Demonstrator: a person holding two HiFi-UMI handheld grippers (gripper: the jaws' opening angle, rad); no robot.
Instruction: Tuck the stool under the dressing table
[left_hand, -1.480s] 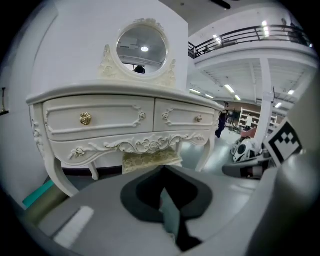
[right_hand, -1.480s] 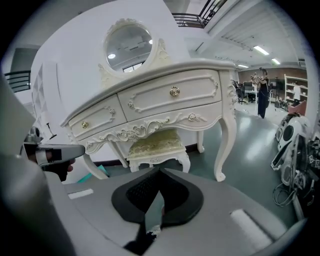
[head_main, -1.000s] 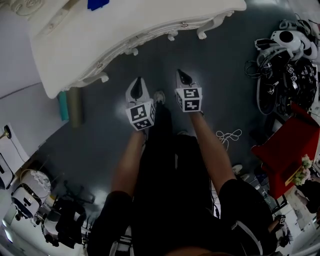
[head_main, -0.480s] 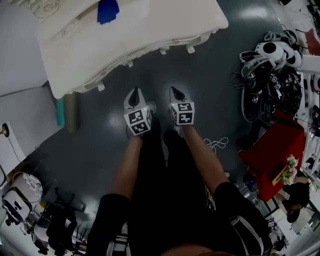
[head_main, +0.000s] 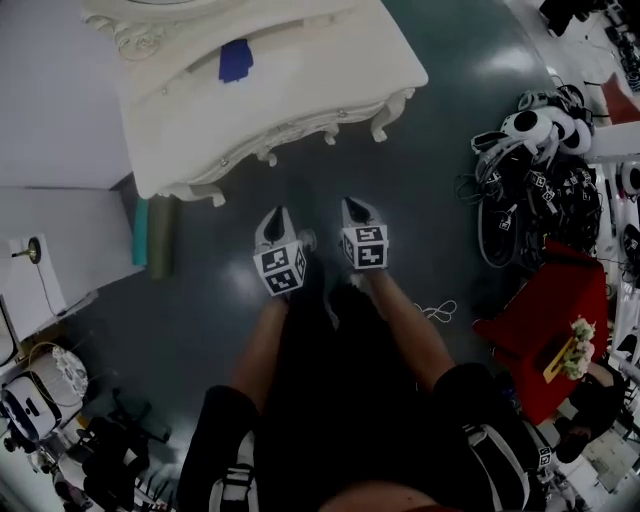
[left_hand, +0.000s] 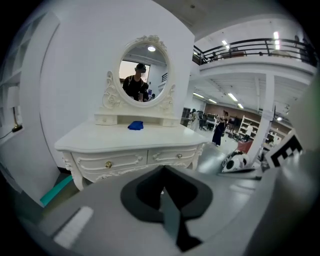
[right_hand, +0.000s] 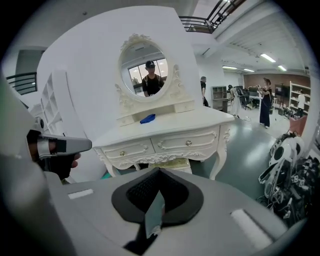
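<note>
The white dressing table (head_main: 300, 90) stands ahead of me, with an oval mirror (left_hand: 145, 67) and a blue object (head_main: 235, 62) on its top. In the right gripper view, the stool's pale cushion (right_hand: 169, 164) shows under the table, between the table's legs. The head view hides the stool beneath the tabletop. My left gripper (head_main: 277, 220) and right gripper (head_main: 355, 208) are held side by side in the air short of the table front. Both are shut with nothing in them, and both point at the drawers (left_hand: 150, 159). The left gripper (right_hand: 60, 146) also shows at the right gripper view's left edge.
Teal and olive rolls (head_main: 150, 235) lie on the floor by the table's left leg. A pile of headsets and marker-cube grippers (head_main: 540, 170) lies on the floor at right, with a red box (head_main: 545, 320) nearer me. A white cord (head_main: 435, 310) lies by my feet.
Both grippers have risen and drawn back from the table together, staying shut. The head view now takes in more of the tabletop.
</note>
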